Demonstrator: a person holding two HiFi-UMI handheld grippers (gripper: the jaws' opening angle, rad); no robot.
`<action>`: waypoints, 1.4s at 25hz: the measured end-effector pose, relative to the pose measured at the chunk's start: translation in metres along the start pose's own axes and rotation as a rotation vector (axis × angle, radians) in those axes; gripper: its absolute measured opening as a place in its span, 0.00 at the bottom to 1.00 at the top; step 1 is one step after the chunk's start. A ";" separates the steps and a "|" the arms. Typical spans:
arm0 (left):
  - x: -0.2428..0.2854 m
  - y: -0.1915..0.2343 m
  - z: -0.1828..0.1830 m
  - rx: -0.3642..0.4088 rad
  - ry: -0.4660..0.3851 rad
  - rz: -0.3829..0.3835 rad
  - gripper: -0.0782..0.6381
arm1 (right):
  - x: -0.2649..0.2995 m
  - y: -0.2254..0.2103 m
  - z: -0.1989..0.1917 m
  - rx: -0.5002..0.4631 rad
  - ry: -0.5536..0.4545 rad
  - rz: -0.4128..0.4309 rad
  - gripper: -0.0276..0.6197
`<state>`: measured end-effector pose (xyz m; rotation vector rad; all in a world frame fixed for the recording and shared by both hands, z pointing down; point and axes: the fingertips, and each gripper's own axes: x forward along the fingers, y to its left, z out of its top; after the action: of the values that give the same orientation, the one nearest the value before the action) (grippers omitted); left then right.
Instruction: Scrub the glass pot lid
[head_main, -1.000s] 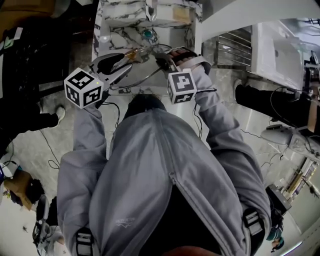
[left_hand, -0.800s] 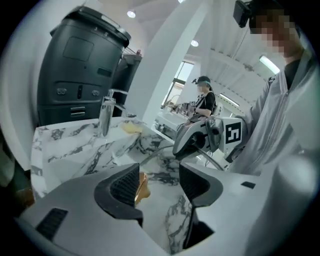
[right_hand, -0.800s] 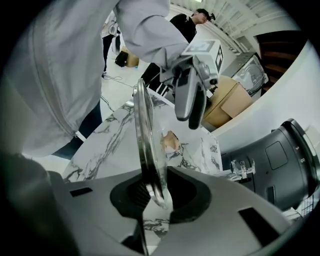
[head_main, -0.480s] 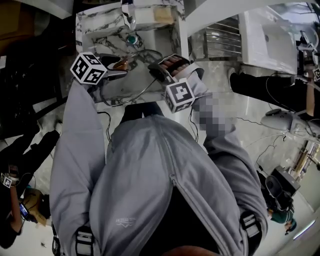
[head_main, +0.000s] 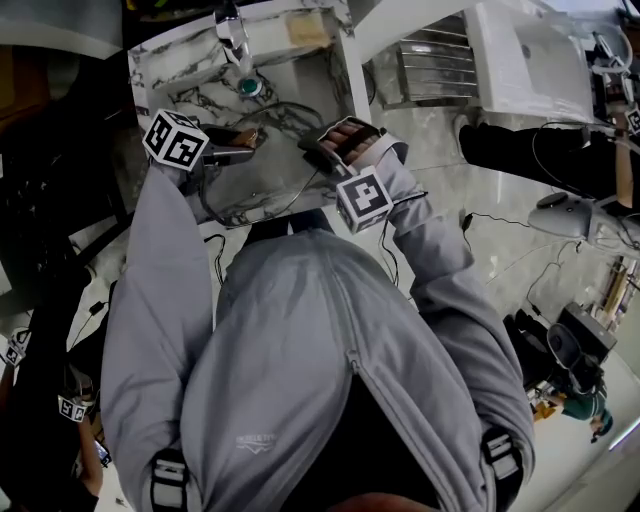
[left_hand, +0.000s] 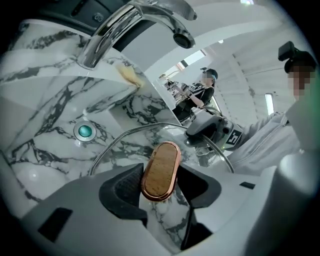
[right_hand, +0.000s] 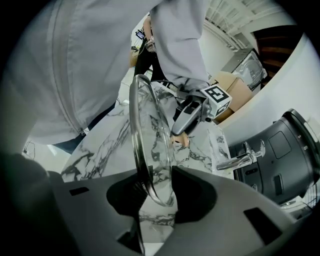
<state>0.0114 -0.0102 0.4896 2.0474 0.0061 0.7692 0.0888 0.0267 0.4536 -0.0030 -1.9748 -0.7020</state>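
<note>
Left tool (left_hand: 161, 194), jaws just closing, clamps a copper-rimmed wooden oval (left_hand: 160, 170). Right tool (right_hand: 157, 192), jaws just opening, loosely straddles the glass lid (right_hand: 150, 125) rim, whose lower edge is hidden behind the pads.

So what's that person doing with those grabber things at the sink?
A person holds a glass pot lid over a marble sink with two hand-held grippers. The left gripper has just been closing its jaws onto the lid's wooden knob. The right gripper has just been opening; the lid's rim sits between its jaws, against one pad.
</note>
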 end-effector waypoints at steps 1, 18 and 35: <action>0.001 0.000 0.001 -0.003 0.001 0.006 0.42 | 0.001 0.001 -0.002 0.003 0.003 0.000 0.23; 0.004 0.031 0.019 0.176 0.065 0.333 0.37 | -0.032 0.005 -0.069 0.254 0.175 -0.017 0.31; 0.062 0.068 0.023 0.370 0.141 0.554 0.37 | 0.052 -0.154 -0.144 0.394 0.342 -0.198 0.31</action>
<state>0.0539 -0.0485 0.5649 2.3692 -0.3786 1.3341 0.1354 -0.1851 0.4714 0.5227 -1.7620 -0.3942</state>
